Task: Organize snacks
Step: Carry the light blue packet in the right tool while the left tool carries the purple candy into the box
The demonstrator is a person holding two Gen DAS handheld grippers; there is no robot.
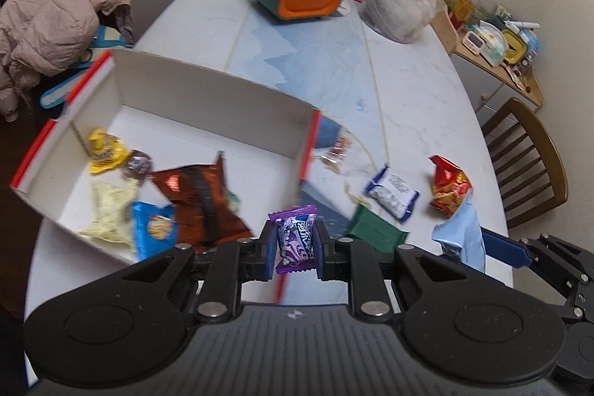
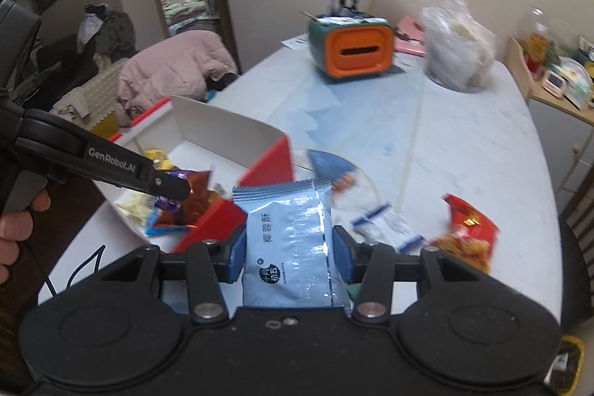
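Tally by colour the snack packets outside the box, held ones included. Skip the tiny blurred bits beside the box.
Purple sweet: 1
Light blue packet: 1
Green packet: 1
White and blue packet: 1
Red packet: 1
Total: 5

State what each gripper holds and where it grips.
Left gripper: purple candy, pinched across its middle. Right gripper: light blue packet, clamped at both side edges around mid-height.
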